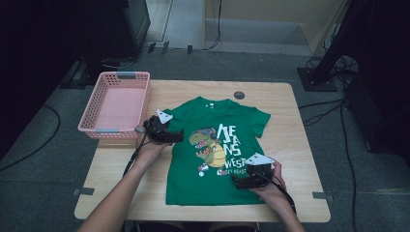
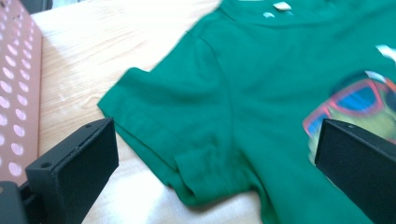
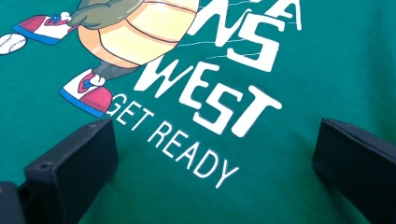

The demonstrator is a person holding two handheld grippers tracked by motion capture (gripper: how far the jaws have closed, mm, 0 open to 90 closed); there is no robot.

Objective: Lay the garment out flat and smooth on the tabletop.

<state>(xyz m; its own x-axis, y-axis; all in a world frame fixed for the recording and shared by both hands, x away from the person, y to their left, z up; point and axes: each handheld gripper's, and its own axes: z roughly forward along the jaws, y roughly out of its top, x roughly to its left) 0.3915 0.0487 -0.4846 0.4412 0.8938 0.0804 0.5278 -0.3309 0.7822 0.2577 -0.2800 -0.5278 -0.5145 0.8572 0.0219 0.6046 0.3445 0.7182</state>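
Green cotton dinosaur-print T-shirt (image 1: 220, 150) flat on wooden surface (image 1: 295, 145), right of pink plastic basket (image 1: 116, 104) | left claw (image 1: 180, 137) released over sleeve | right claw (image 1: 234, 181) released over hem print

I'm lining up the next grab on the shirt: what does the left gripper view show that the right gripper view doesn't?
The left gripper view has the pink basket, bare table, the shirt's sleeve and collar.

The right gripper view has the white lettering and the dinosaur's red shoes, seen close over the lower chest.

Both show the green T-shirt lying flat, framed by that gripper's own open black jaws with nothing held.
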